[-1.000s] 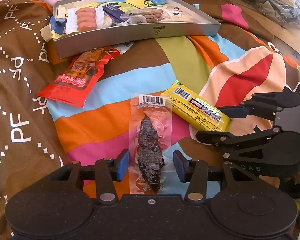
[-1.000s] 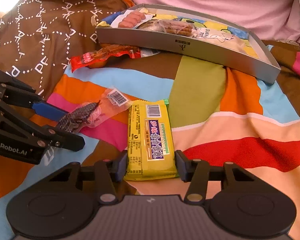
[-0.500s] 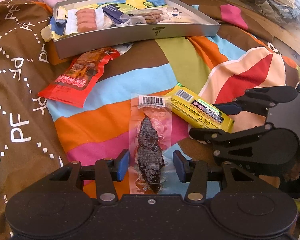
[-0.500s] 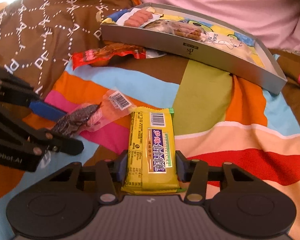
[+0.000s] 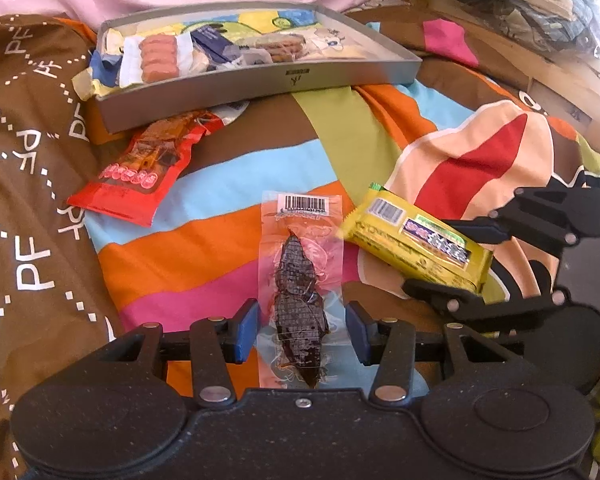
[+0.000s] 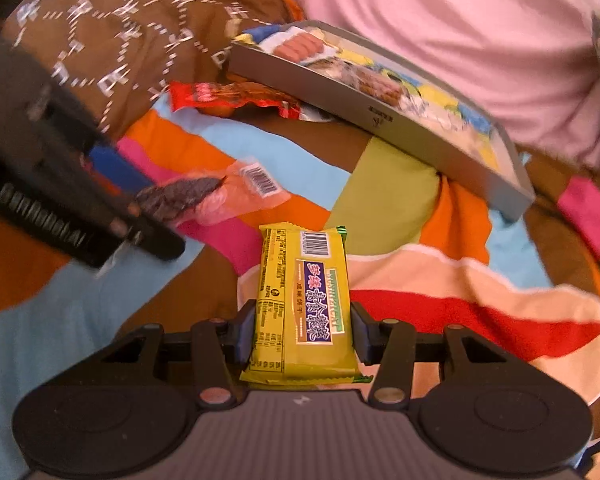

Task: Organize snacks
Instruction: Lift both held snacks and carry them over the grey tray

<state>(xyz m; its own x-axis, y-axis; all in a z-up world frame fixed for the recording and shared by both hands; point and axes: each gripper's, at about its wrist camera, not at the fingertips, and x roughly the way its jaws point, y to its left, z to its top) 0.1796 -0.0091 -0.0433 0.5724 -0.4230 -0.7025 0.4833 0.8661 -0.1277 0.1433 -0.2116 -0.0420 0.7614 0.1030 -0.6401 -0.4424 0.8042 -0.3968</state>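
right gripper [image 6: 302,334] clamps flat glossy yellow packet [image 6: 300,312]; crinkled clear pouch [image 5: 300,280] nearby.

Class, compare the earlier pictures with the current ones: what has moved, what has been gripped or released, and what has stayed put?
The right gripper, clamped on the yellow biscuit pack, has lifted it off the blanket and tilted it toward the grey tray. The left gripper stays open around the clear fish snack packet, which has not moved. The red packet also stays in place.

"PF" on brown blanket [image 5: 32,216]
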